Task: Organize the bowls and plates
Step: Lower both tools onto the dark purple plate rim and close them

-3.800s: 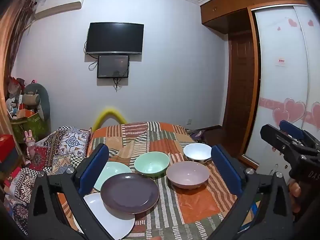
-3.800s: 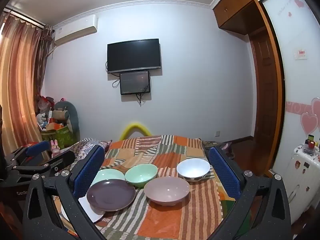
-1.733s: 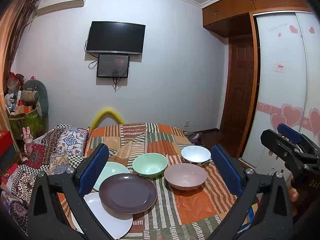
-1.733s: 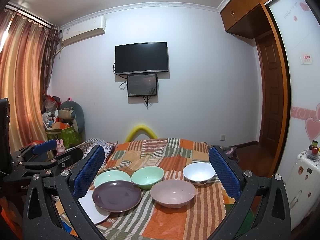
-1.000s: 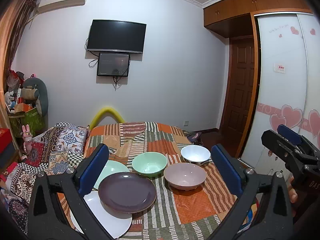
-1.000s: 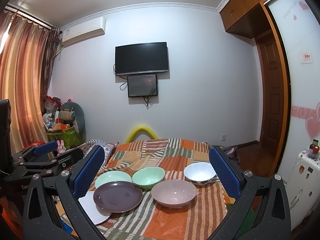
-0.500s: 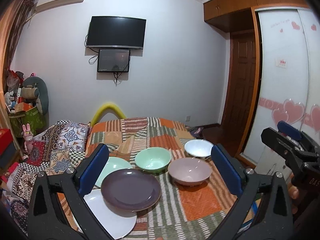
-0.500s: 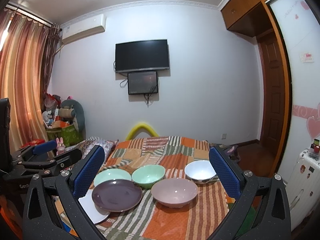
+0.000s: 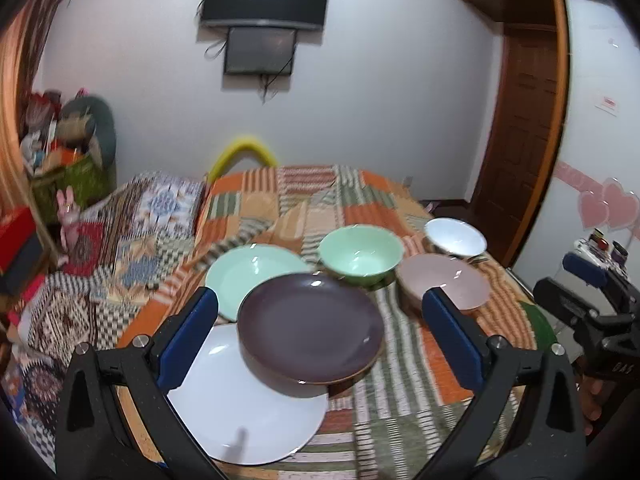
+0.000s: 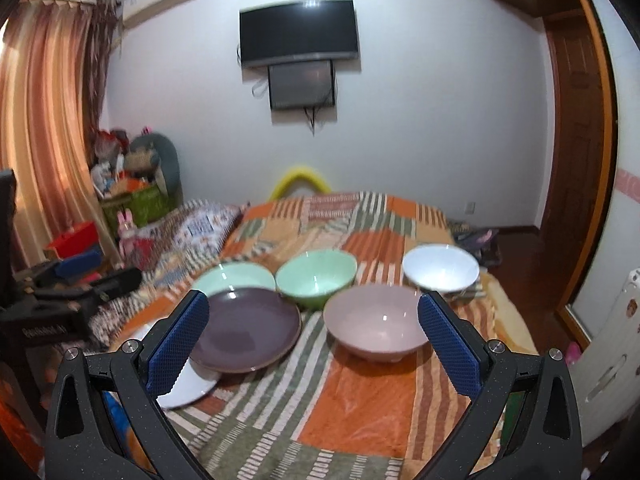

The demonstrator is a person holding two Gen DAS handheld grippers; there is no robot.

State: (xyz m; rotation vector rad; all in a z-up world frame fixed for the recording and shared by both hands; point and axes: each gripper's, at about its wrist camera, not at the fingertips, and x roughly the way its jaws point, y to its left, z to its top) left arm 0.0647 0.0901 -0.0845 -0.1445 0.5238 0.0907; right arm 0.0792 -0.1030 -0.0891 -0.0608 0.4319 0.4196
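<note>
Left wrist view looks down on a patchwork bedspread (image 9: 404,364) where the dishes sit, and I'll place everything from the purple plate (image 9: 310,326). That plate lies in the middle of the near group, its near edge lapping over a white plate (image 9: 240,408) that sits closer to the camera and a little left. Behind it and to the left is a pale green plate (image 9: 250,276), partly tucked under the purple rim. Behind it to the right stands a green bowl (image 9: 360,254), just beside the purple plate. Further right is a pink bowl (image 9: 444,284), and beyond that, farthest from the purple plate, a white bowl (image 9: 454,236) near the bed's edge.

The left gripper (image 9: 320,334) hangs above the purple plate with its blue-padded fingers (image 9: 188,332) spread wide and nothing between them. The right gripper (image 10: 314,338) is likewise spread wide and empty, its span reaching from the purple plate (image 10: 244,330) across to the pink bowl (image 10: 376,326); whether either tool touches a dish I cannot tell, though both look clear of them.

From the right wrist view the green bowl (image 10: 316,276) sits behind the gap between purple plate and pink bowl, the white bowl (image 10: 440,268) farther right. A television (image 10: 298,32) hangs on the far wall.
</note>
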